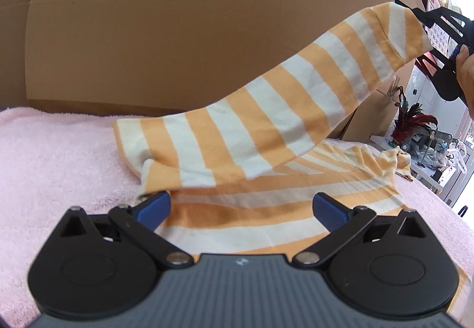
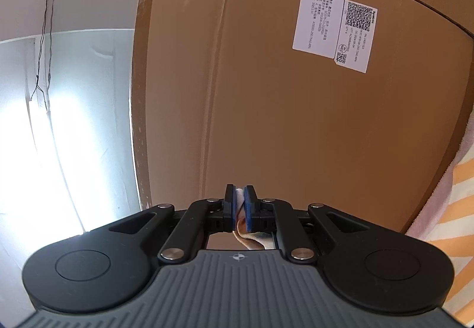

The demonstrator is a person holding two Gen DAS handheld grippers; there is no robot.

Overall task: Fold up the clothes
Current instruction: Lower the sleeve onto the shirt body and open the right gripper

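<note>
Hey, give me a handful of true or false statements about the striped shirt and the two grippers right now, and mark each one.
1. The right gripper is clamped on striped cloth. True.
2. The left gripper is shut on the shirt. False: its jaws stand wide open, gripping nothing.
3. The striped shirt is orange and white. True.
4. The whole shirt lies flat. False: one part is lifted off the pink towel toward the right gripper.
5. A cardboard box stands behind the towel. True.
</note>
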